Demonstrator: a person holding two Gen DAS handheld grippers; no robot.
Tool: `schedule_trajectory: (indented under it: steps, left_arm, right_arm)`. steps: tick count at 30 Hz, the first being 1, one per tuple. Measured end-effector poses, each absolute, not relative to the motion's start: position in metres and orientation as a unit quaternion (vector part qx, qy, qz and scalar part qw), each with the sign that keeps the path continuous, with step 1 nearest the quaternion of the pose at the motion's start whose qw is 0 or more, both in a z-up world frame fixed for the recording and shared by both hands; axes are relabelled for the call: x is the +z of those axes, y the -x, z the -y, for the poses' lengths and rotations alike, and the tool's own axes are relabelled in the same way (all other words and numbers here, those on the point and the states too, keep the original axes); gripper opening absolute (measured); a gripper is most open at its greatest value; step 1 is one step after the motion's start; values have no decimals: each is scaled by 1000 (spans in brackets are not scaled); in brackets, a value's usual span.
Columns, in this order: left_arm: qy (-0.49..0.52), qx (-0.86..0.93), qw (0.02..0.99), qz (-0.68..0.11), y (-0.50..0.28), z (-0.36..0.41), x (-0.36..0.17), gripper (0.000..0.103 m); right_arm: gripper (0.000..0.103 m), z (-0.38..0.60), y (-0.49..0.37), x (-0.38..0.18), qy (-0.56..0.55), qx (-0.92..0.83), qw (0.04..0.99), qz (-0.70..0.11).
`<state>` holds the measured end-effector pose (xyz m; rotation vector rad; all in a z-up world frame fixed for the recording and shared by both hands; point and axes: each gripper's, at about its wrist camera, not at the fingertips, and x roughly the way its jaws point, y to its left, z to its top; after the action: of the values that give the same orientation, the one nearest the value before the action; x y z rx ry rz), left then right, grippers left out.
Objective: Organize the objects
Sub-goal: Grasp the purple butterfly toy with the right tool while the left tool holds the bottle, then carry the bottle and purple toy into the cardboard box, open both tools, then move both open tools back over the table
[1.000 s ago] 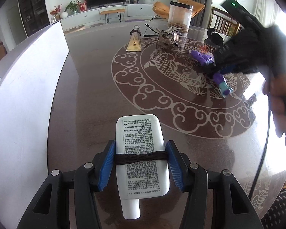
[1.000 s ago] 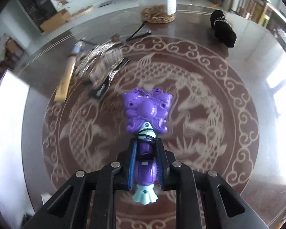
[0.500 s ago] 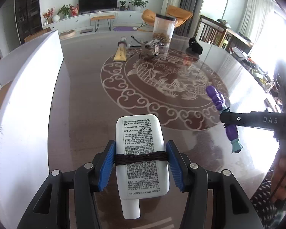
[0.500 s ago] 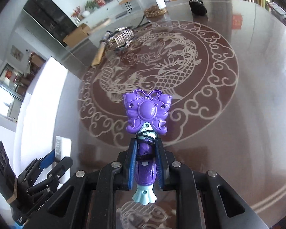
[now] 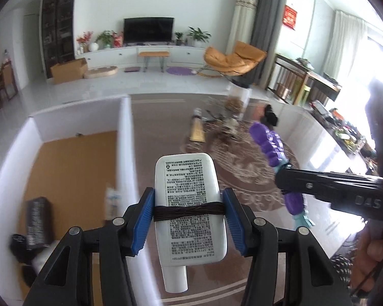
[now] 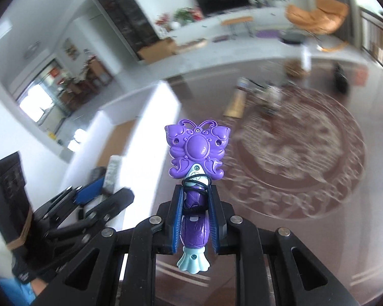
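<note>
A white flat tube (image 5: 190,204) with black small print on its face sits upright between the left jaws, blue pads pressing both its sides, a dark cord wound round its middle right at pad level, its round cap pointing back past the pads and its broad end reaching out ahead. The purple butterfly toy (image 6: 197,178) is pinched by its slim stem in the right jaws, wings fanned out beyond the tips and its pale teal foot poking out behind, a thin black loop around its neck. Both are held off the bench.
</note>
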<state>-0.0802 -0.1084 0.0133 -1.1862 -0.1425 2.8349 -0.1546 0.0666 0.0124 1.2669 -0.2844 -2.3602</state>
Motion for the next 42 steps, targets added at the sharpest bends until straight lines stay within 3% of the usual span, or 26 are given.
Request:
schedule_trajectory:
  steps: [10,21,22,23,25,26,27,32,34,36,39,42]
  left_arm:
    - [411,906,-90,50,60,234,5,53]
    - [456,879,-123,67,43,276,-36,54]
    - [466,872,-130,67,43,279,-42,56]
    - [472,868,-137,66,43,280,-44,68]
    - [476,863,-158,65,44,284,-47,86]
    - [471,864,-167,64,42,286,-47,88]
    - [467,866,-165,68,40,286,-46,88]
    - [447,878,-160,68,42,271,-35,89]
    - [436,885,-152,63,45,258,-28,89]
    - [423,895,-130,61,48,237,-20,89]
    - [406,909,-76,52,52,191,-9,89]
    - [394,919,-3,31,57,132,0,89]
  right_arm:
    - [19,64,148,49,-440,-832,330,72]
    - [19,151,145,-2,-490,-794,358,22]
    - [20,157,144,-10,-499,-789,359,15]
    - [21,162,143,-16,-508,-784,358,3]
    - [27,170,141,-26,-517,-778,357,-16]
    - [38,171,141,-28,-517,-777,359,-17]
    - [50,169,139,-27,-511,-782,357,-16]
    - [57,149,139,-14,-482,-802,353,-10]
    - [65,132,138,-7,-461,-819,342,-6]
    - [80,108,134,0,-427,-845,322,-5]
    - [92,58,128,-4,-371,-895,248,-15]
    - [94,-5,128,-30,-349,-924,152,-26]
